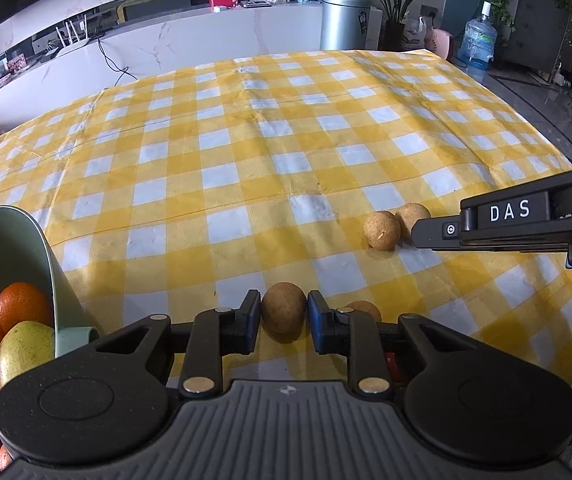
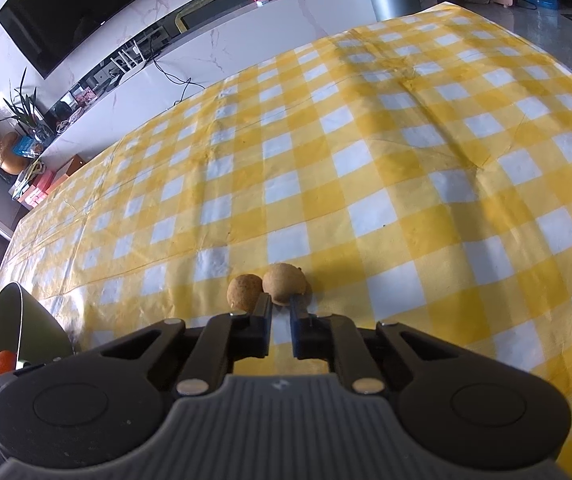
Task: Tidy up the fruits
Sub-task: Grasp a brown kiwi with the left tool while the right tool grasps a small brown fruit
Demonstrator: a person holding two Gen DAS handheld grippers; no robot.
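On the yellow-and-white checked cloth: the surface (image 1: 246, 128) carries four small round brown fruits, likely longans, and a pale green bowl (image 1: 52, 264) at its left edge already holding oranges (image 1: 22, 306) and a yellow-green mango (image 1: 22, 350).

Left hand-held gripper (image 1: 284, 312): narrow, its blue pads pressing both sides of one small round brown fruit (image 1: 284, 306), which sits squarely between the fingertips and appears to rest on the cloth.

Hidden neighbour: another brown fruit (image 1: 365, 308) shows partly behind the left gripper's right finger, just beside the held one.

Right hand-held gripper (image 2: 281, 304): drawn nearly together, with only a slim gap showing between the fingers; its tips touch the near underside of the larger brown fruit (image 2: 284, 282). Whether it pinches anything, perhaps a stem, I cannot tell.

Pair ahead of the right tool: the smaller brown fruit (image 2: 245, 292) lies touching the larger one, just left of the left fingertip.

Step in hand: judged as securing one fruit per tool before carrying it to the bowl.

Doing it well: keep pressure light, since the thin shells probably crack easily; lift straight up so the neighbours are not nudged and sent rolling.

Route: the bowl lies to the left of both tools, close to the left one.
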